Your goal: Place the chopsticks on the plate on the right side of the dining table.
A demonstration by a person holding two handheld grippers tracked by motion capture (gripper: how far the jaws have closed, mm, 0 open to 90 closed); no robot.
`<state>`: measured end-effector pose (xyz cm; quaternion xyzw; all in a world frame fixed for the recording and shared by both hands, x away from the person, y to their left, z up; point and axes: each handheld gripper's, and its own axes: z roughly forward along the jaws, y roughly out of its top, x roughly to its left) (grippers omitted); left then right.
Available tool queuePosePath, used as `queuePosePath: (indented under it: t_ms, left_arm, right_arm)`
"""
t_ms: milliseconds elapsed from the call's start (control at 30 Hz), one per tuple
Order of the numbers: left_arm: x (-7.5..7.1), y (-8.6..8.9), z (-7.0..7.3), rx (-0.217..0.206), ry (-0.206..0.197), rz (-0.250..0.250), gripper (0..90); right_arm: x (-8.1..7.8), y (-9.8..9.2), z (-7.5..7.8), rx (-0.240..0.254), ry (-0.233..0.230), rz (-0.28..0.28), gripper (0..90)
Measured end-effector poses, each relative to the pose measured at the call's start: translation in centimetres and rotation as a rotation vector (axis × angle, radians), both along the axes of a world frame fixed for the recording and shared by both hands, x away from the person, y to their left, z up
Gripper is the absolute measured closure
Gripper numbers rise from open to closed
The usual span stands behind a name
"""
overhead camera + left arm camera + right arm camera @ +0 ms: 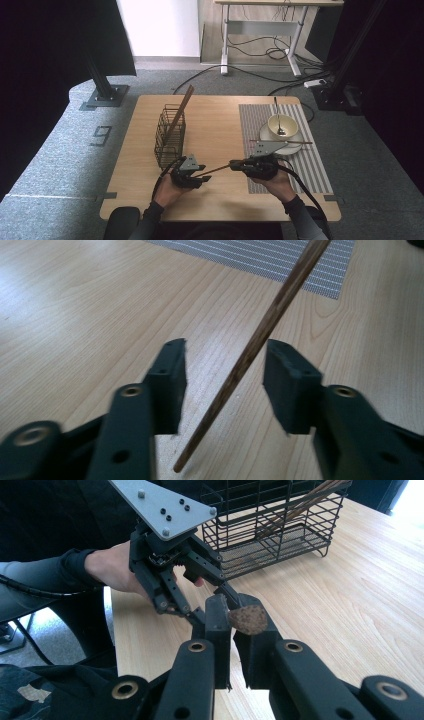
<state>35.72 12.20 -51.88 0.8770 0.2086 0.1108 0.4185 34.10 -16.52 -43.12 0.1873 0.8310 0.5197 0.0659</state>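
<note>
We are working at a pale wooden table (220, 197), with a grey striped placemat (320, 170) on its right side and a black wire basket (169, 135) standing on its left side, holding several brown wooden sticks (181, 112) that lean out of it. On the placemat sits a cream bowl (283, 125) on a white plate (295, 148), with a metal spoon (278, 117) standing in the bowl and another stick across the plate.

The step in hand looks to us like a handover of 1 long brown wooden chopstick (216, 170) between our 2 grippers, above the table between basket and placemat. Our right gripper (231, 625) is clenched on 1 end of it; in the right gripper view the blunt end shows between the pads. Our left gripper (225, 380) is released: the chopstick passes through the gap, nearer the right-hand pad, and touches neither pad.

Next, we judge, the left jaws must close squarely on the shaft before the right gripper lets go; then the chopstick can go to the basket.
</note>
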Motion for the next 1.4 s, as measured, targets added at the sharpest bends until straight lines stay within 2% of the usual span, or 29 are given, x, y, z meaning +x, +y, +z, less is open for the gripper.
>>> queuePosePath:
  t_ms: [233, 400, 567, 733, 767, 833, 900, 1067, 1233, 1400]
  left_arm:
    - [-0.1, 0.1, 0.0, -0.002, -0.013, -0.037, 73.9]
    - [-0.4, -0.1, 0.3, 0.018, -0.050, -0.085, 78.1]
    - [-0.8, -0.4, 0.5, 0.047, -0.077, -0.143, 83.5]
    - [-0.8, -0.5, 0.6, 0.055, -0.057, -0.157, 85.5]
    - [-0.8, -0.5, 0.6, 0.054, -0.053, -0.155, 85.5]
    - [-0.8, -0.4, 0.6, 0.053, -0.048, -0.153, 85.5]
    - [-0.8, -0.5, 0.6, 0.058, -0.043, -0.154, 85.5]
    - [-0.8, -0.8, 0.5, 0.073, -0.032, -0.164, 85.4]
    - [-0.9, -1.0, 0.5, 0.077, -0.029, -0.170, 85.4]
    - [-1.0, -1.0, 0.5, 0.072, -0.030, -0.167, 85.4]
  right_arm:
    - [-0.1, 0.2, 0.1, -0.003, 0.007, 0.003, 83.3]
    - [0.3, 0.0, 0.3, 0.020, 0.018, 0.001, 82.7]
    - [1.3, -0.5, 0.3, 0.022, 0.030, -0.051, 77.3]
    - [2.2, -0.6, -0.1, 0.013, 0.044, -0.090, 73.0]
    - [2.2, -0.6, -0.2, 0.004, 0.039, -0.096, 71.6]
    - [2.2, -0.5, -0.2, -0.015, 0.022, -0.114, 63.2]
    - [2.3, -0.4, -0.2, -0.015, 0.019, -0.126, 56.2]
    - [2.2, -0.2, 0.0, -0.035, -0.019, -0.176, 38.9]
    - [2.1, 0.1, 0.0, -0.054, -0.060, -0.220, 30.5]
    - [2.2, -0.1, -0.1, -0.068, -0.081, -0.267, 29.3]
